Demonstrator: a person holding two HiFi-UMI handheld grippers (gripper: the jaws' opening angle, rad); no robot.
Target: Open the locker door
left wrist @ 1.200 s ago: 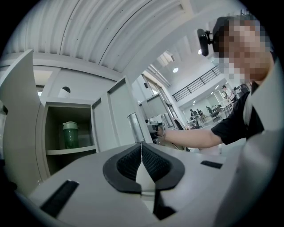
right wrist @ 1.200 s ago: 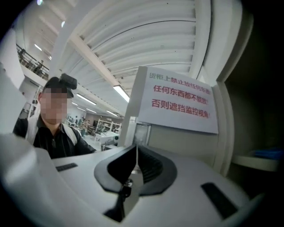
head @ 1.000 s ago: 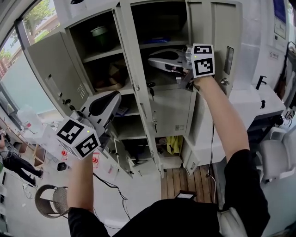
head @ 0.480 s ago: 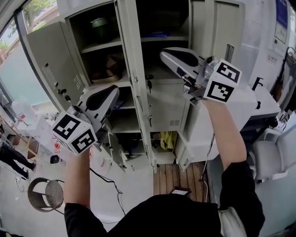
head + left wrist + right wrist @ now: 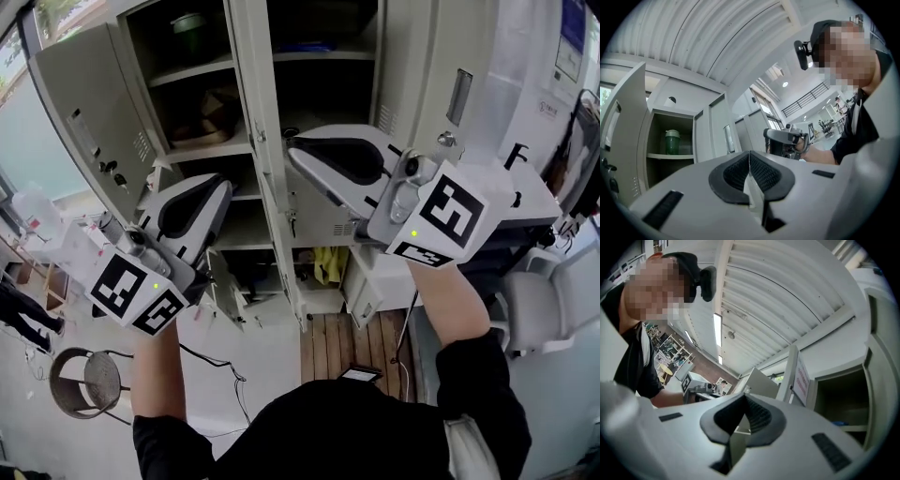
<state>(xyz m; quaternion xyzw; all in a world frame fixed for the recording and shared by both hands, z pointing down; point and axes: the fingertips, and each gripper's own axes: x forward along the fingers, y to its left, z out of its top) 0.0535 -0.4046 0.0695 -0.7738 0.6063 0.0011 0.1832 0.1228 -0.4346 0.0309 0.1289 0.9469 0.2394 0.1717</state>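
Far-right locker door stood open. Both the right tool and left tool were clamped shut on nothing, clear of the door. Opening looked finished.

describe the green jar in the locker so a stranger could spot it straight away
Find the grey locker bank with several doors open. In the left column's open compartment, the green jar stands upright on the upper shelf. It is the only green thing there; the shelf below holds a brown bundle instead.
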